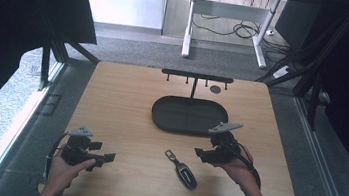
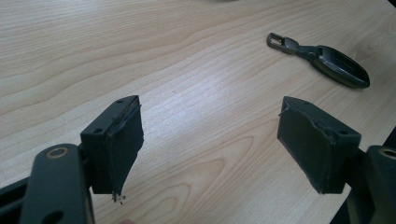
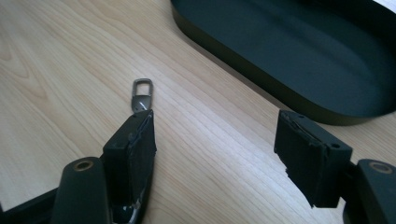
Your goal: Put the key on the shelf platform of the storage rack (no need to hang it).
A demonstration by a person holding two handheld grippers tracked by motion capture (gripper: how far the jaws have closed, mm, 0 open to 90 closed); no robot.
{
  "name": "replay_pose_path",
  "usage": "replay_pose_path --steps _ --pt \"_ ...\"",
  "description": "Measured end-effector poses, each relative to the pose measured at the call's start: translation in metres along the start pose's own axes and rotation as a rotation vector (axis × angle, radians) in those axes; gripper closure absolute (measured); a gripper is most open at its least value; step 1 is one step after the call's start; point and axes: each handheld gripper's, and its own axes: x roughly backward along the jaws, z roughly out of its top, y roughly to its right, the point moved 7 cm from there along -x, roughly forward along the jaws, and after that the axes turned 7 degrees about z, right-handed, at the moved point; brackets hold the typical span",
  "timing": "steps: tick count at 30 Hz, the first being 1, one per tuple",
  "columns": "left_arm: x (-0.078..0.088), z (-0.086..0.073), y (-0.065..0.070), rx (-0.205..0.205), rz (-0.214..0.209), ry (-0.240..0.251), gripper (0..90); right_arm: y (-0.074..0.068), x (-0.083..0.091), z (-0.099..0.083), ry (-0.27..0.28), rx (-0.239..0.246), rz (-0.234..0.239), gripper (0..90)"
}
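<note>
Right gripper (image 3: 215, 154) jaws apart near key fob (image 1: 182, 170), lower centre; left gripper (image 2: 210, 144) apart too. Fob probably skids if clipped off-centre.

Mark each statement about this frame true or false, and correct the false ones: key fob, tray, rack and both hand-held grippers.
1. The dark key fob with a metal clip lies inside the black oval tray. False: it lies on the light wooden table, nearer the person than the tray.
2. The left hand-held gripper has its jaws apart with nothing between them. True.
3. The right hand-held gripper is shut on the key fob. False: its jaws are open, and the fob lies beside and partly behind one of them.
4. A black rack with small hooks stands at the far edge of the table, beyond the tray. True.
5. The tray holds several items. False: it appears empty.
</note>
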Motion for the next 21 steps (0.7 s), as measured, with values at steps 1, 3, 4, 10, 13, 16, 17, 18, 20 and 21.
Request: replay_pose_path --steps 1,3,4,10,13,16,17,18,20,21 --pt "0.000 0.000 0.000 0.000 0.000 0.001 22.7 -0.002 -0.001 0.002 -0.004 0.004 0.001 29.8" --pt "0.000 0.000 0.000 -0.003 -0.001 0.001 22.7 -0.007 -0.004 0.006 -0.009 0.013 0.007 29.9" --pt "0.000 0.000 0.000 -0.005 -0.001 0.000 22.7 -0.007 -0.004 0.006 -0.009 0.013 0.007 29.9" --pt "-0.002 0.000 0.002 -0.009 0.000 -0.002 22.7 -0.019 -0.011 0.013 -0.026 0.031 0.055 29.9" --pt "-0.003 0.000 0.003 -0.015 -0.002 -0.006 22.7 -0.023 -0.014 0.015 -0.039 0.044 0.059 29.8" --pt "-0.003 0.000 0.004 -0.016 -0.003 -0.006 22.7 -0.029 -0.021 0.015 -0.067 0.050 0.063 29.8" --pt "-0.003 0.000 0.004 -0.016 -0.003 -0.006 22.7 -0.029 -0.021 0.015 -0.067 0.050 0.063 29.8" --pt "-0.003 0.000 0.003 -0.017 -0.004 -0.006 22.6 -0.032 -0.025 0.014 -0.087 0.060 0.064 29.9" --pt "-0.003 0.000 0.003 -0.015 -0.004 -0.004 22.6 -0.034 -0.027 0.014 -0.094 0.064 0.066 29.9" --pt "-0.003 0.000 0.003 -0.015 -0.004 -0.004 22.7 -0.037 -0.029 0.014 -0.104 0.071 0.066 29.9"
